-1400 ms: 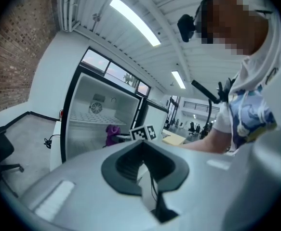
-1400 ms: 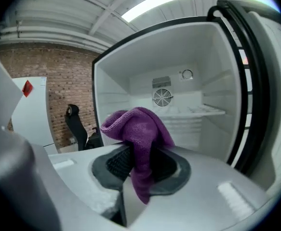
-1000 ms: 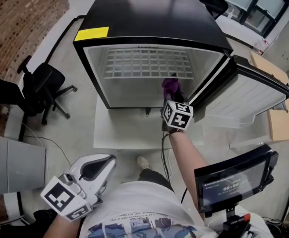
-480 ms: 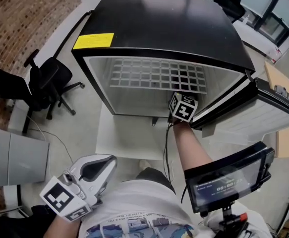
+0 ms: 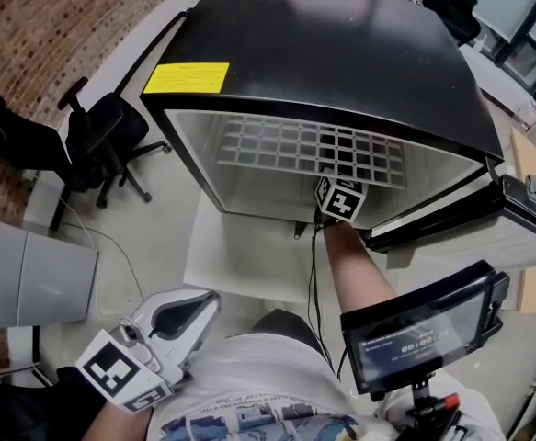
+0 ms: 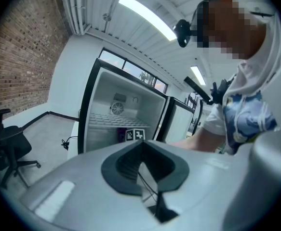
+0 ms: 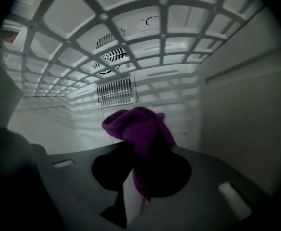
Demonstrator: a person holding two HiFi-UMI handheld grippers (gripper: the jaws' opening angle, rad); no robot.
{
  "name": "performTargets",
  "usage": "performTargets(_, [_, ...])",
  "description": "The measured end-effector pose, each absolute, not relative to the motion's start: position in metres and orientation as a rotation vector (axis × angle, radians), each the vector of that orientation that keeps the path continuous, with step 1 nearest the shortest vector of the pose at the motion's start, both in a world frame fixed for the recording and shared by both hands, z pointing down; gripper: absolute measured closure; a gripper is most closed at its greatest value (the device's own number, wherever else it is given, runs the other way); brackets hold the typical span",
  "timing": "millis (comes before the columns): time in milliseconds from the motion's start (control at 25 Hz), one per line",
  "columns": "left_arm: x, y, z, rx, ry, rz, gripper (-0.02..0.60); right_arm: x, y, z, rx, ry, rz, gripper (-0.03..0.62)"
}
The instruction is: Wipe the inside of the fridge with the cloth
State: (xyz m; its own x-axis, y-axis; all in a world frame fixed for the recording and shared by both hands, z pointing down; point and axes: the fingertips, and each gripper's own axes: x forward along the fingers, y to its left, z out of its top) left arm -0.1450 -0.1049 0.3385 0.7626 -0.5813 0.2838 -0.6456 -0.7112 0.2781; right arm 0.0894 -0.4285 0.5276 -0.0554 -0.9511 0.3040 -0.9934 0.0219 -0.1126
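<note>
The black fridge (image 5: 341,53) stands open with its white inside lit. My right gripper reaches into it under the wire shelf (image 5: 313,150); from the head view only its marker cube (image 5: 341,200) and the person's forearm show. In the right gripper view, my right gripper (image 7: 135,177) is shut on a bunched purple cloth (image 7: 140,129), held up in front of the back wall's vent (image 7: 113,93), with the wire shelf (image 7: 130,37) overhead. My left gripper (image 5: 177,312) hangs low at the person's left side, shut and empty, well outside the fridge (image 6: 126,105).
The fridge door (image 5: 525,219) swings open to the right. The fridge sits on a white base (image 5: 240,255). A black office chair (image 5: 97,141) stands to the left by a brick wall (image 5: 38,44). A screen device (image 5: 415,329) sits at the person's right.
My right gripper has gone deeper into the fridge with the cloth, which is now hidden in the head view. The head view has shifted closer. The left gripper has stayed put.
</note>
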Motion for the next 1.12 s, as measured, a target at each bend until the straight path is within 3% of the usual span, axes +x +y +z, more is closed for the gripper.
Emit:
performTargets(840, [-0.182, -0.103, 0.34, 2.51, -1.121, 0.219, 0.575, -0.083, -0.448, 0.517, 1.562, -2.532, 0.373, 0.514])
performTargets(1120, [-0.196, -0.103, 0.341, 2.48, -1.155, 0.215, 0.575, -0.104, -0.451, 0.519, 1.49, -2.54, 0.308, 0.514])
